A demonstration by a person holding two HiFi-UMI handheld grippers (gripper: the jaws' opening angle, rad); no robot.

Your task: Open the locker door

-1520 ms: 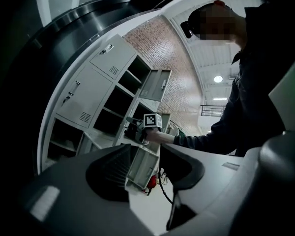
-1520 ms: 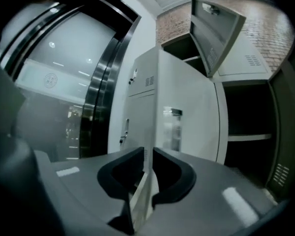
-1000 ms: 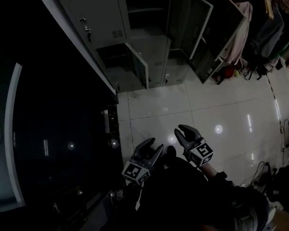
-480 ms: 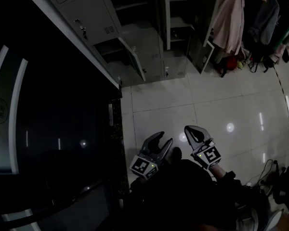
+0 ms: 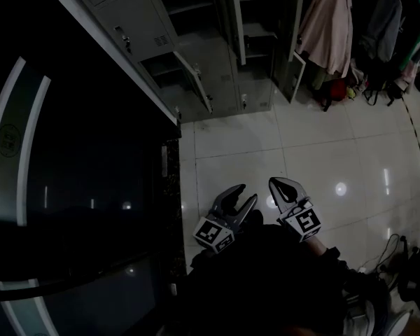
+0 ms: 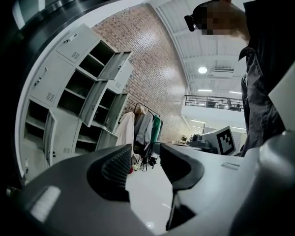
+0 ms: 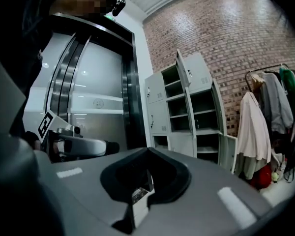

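The grey lockers (image 5: 136, 26) stand far off at the top of the head view. Several of their doors hang open, among them a low door (image 5: 196, 82) and a tall one (image 5: 231, 12). Both grippers are held close to the person's body, well away from the lockers. My left gripper (image 5: 243, 194) is open with nothing between its jaws (image 6: 145, 151). My right gripper (image 5: 276, 182) is shut and empty (image 7: 147, 151). The lockers (image 6: 64, 92) show at the left of the left gripper view and mid-frame (image 7: 187, 107) in the right gripper view.
A dark glossy wall with a lift door (image 5: 77, 152) fills the left side. Coats on a rack (image 5: 329, 26) hang right of the lockers, with bags on the floor beneath. Shiny white floor tiles (image 5: 322, 138) lie between me and the lockers.
The right gripper, earlier shut on a locker door's edge, has let go and drawn back. Both grippers now hang near the body and the lockers look farther off.
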